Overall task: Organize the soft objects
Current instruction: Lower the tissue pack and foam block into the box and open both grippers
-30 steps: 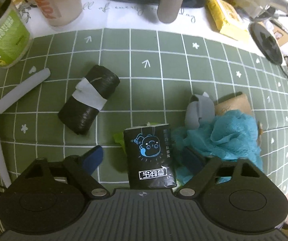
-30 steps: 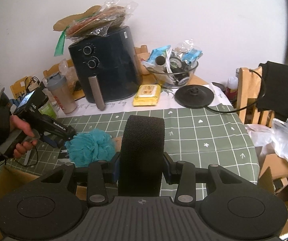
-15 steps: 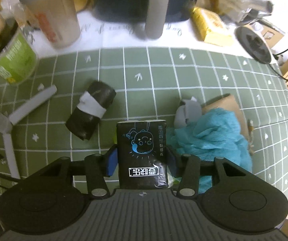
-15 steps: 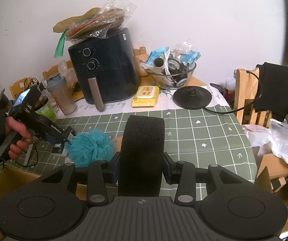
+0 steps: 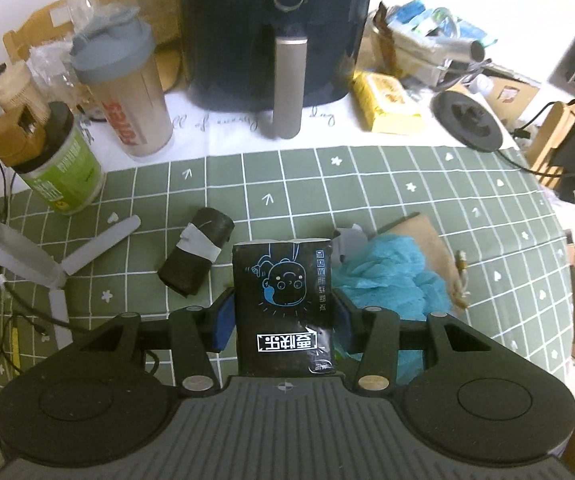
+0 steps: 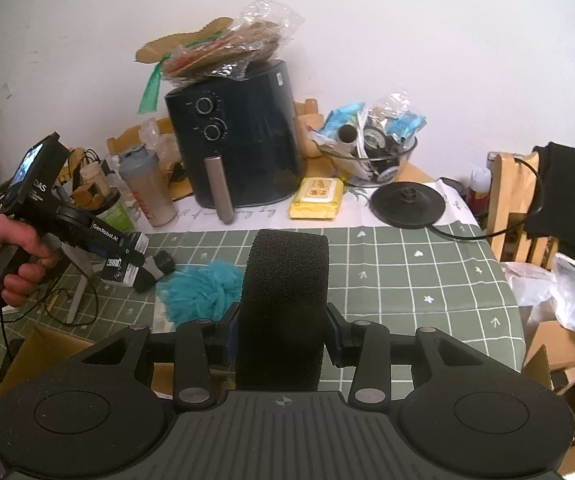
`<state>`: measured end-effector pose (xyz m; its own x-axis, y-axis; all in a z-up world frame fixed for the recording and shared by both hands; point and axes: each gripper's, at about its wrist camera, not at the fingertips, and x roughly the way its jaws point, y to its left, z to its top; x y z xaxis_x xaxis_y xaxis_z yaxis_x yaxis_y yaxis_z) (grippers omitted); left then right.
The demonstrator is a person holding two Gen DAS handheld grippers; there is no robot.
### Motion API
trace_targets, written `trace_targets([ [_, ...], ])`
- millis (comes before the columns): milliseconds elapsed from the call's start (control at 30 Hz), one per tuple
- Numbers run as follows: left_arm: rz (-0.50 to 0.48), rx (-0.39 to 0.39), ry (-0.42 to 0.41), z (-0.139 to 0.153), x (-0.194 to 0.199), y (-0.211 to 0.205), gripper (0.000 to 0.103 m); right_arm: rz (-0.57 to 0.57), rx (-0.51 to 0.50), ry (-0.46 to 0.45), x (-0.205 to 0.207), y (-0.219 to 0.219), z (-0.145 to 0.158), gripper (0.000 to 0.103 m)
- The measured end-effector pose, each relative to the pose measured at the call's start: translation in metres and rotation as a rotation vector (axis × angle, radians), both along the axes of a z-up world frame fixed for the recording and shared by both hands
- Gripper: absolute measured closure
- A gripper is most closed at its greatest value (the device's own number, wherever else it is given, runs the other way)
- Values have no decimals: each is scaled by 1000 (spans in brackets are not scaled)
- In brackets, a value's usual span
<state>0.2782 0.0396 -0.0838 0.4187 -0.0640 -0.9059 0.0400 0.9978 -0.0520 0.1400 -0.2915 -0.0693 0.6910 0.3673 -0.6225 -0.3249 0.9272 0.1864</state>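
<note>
- Two grippers are seen, each clamped on a soft item above the green checked tablecloth (image 5: 367, 184).
- Left gripper (image 5: 283, 316): a black tissue pack (image 5: 283, 304) is gripped between the blue pads, one pad pressed against each long side. The pack stands lengthwise along the fingers, its far end projecting beyond the fingertips. From the right wrist view the same pack (image 6: 125, 264) is seen held clear of the table, a hand (image 6: 15, 256) around the grip.
- Right gripper (image 6: 283, 328): a black foam block (image 6: 283, 308) is clenched between the jaws, upright, its rounded top well past the fingertips.
- Tissue pack: glossy film wrapper, flat rectangular shape, blue cartoon face and white lettering printed on it.
- Foam block: matte, coarse open-pored surface, thick slab with a curved upper edge.
- Teal mesh pouf (image 5: 387, 280) lies on the cloth just right of the held pack; ruffled, netted texture.
- Black rolled bundle (image 5: 195, 256), cylindrical, banded with grey tape, lies on the cloth to the left of the pack.
</note>
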Motion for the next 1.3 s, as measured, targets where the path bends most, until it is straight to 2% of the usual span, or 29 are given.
trace_targets([
  [267, -9, -13, -32, 28, -27, -5, 55, 38, 9, -9, -12, 10, 7, 59],
  [633, -9, -92, 9, 50, -72, -11, 55, 89, 22, -7, -31, 23, 13, 59],
  [933, -5, -145, 65, 41, -109, -13, 55, 134, 30, 17, -52, 35, 9, 59],
  [1300, -1, -161, 111, 22, -144, -15, 55, 155, 19, 71, -81, 45, -5, 59],
])
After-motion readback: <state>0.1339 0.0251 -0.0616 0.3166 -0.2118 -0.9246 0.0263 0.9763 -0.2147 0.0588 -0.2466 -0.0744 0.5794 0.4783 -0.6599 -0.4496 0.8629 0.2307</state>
